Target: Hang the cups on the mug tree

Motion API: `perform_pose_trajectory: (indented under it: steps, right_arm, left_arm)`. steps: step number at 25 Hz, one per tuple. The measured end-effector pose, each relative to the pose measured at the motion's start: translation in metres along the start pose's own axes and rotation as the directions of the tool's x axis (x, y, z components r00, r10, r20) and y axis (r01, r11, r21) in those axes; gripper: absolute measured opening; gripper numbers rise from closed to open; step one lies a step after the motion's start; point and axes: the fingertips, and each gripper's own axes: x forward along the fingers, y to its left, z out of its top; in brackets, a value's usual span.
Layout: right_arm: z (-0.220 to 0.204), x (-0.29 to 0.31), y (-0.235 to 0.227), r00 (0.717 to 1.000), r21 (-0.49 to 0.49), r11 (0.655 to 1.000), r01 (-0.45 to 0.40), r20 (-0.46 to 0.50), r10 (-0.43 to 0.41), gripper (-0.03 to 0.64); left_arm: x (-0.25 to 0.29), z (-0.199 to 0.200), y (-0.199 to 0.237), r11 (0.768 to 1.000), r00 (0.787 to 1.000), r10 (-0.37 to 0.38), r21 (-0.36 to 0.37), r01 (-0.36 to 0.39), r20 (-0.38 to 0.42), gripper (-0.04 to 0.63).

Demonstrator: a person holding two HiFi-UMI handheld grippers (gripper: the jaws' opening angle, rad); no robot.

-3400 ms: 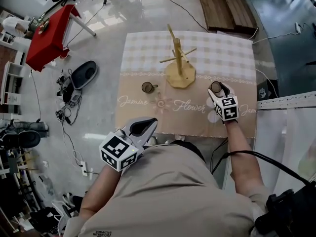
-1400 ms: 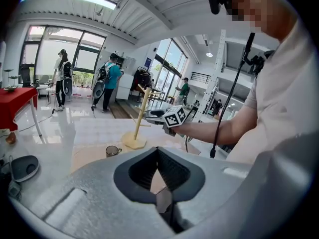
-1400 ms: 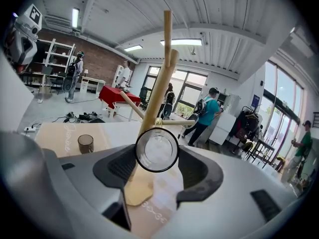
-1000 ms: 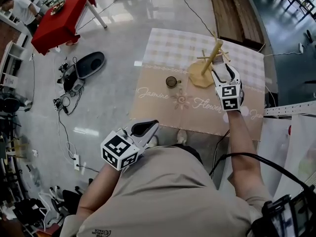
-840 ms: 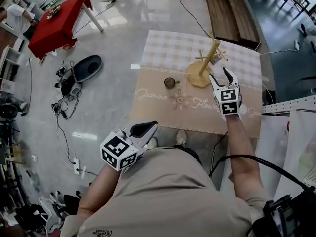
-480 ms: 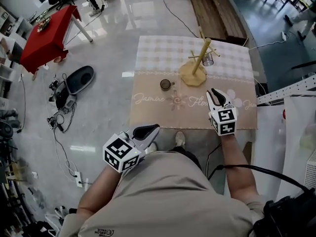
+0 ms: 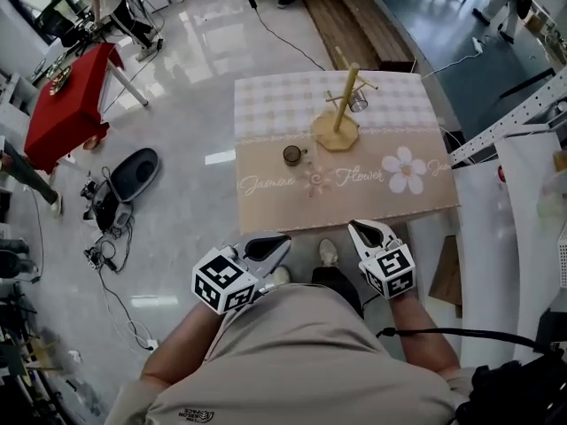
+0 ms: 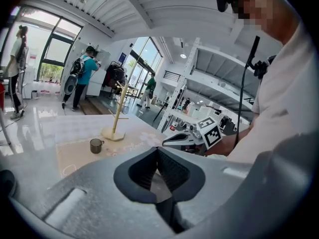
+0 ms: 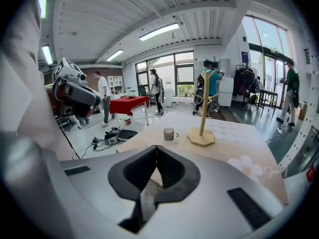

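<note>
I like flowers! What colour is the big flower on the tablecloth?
The flower has white petals on tan cloth; the head view shows it best.

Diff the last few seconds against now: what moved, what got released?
Right gripper carried the right-hand cup to the mug tree, released it hanging there, then drew back to the body, jaws shut, empty. Unchanged: left gripper shut by the body; other cup on the table.

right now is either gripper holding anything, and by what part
Nothing is held: the left gripper and right gripper are both shut and empty.
</note>
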Motion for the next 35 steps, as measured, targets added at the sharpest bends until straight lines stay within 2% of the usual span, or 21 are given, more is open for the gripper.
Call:
perform_pose_trajectory:
  steps: [5, 13, 20, 35]
  right_arm:
    - [-0.003, -0.024, 0.039, 0.999, 0.064, 0.998, 0.017, 0.045, -0.020, 0.014]
    - [-0.008, -0.040, 0.084, 0.999, 0.051, 0.999, 0.019, 0.042, -0.021, 0.014]
    - [-0.003, -0.040, 0.103, 0.999, 0.017, 1.000, 0.024, 0.038, -0.025, 0.014]
    - [0.018, -0.021, 0.121, 0.999, -0.051, 0.998, -0.024, 0.026, 0.025, 0.014]
  left_arm:
    - [-0.006, -0.018, -0.008, 0.998, 0.998, -0.057, 0.015, 0.057, -0.019, 0.008]
    - [-0.019, -0.030, -0.019, 0.994, 0.995, -0.104, 0.026, 0.104, -0.007, 0.008]
    - [-0.037, -0.045, -0.016, 0.995, 0.995, -0.102, 0.012, 0.102, -0.007, 0.008]
    - [-0.061, -0.054, 0.000, 0.998, 0.998, -0.056, -0.014, 0.057, 0.022, 0.008]
